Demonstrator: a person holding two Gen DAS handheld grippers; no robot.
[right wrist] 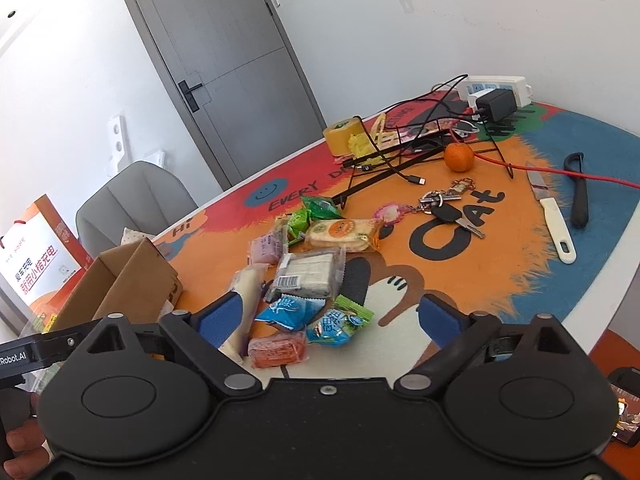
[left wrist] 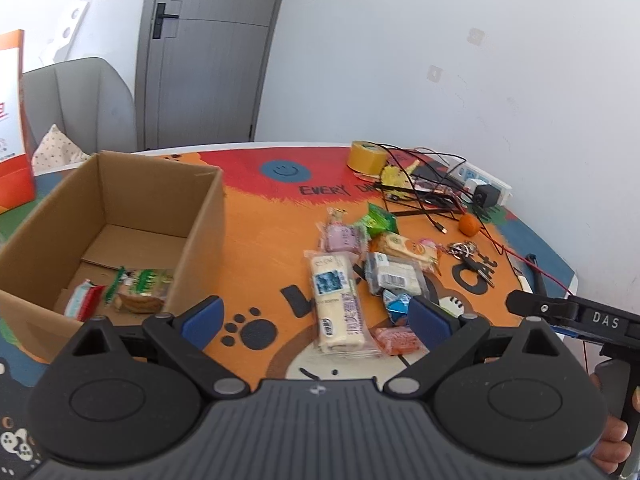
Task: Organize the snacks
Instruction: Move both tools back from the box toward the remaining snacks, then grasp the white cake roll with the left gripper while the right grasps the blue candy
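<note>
A round table [left wrist: 256,216] with a bright cartoon mat carries everything here. On its left stands an open cardboard box [left wrist: 200,216], upright, with two wrapped snacks already on its floor: a green-printed packet [left wrist: 140,284] and a red-and-white one [left wrist: 82,300] beside it. To the right of the box, well apart from it, the loose snacks lie in a close heap: a long white bar [left wrist: 338,304], a clear-wrapped grey pack [right wrist: 310,272], a round-biscuit pack [right wrist: 340,234], two blue sachets [right wrist: 286,312], and an orange-red sweet [right wrist: 276,350] nearest the cameras. The left gripper [left wrist: 316,322] hangs over the white bar, jaws spread wide and empty. The right gripper [right wrist: 330,318] is likewise wide apart above the blue sachets, holding nothing; whether its left pad grazes the bar is hard to judge. Farther back sit a tape roll [right wrist: 340,136] and an orange [right wrist: 459,157].
</note>
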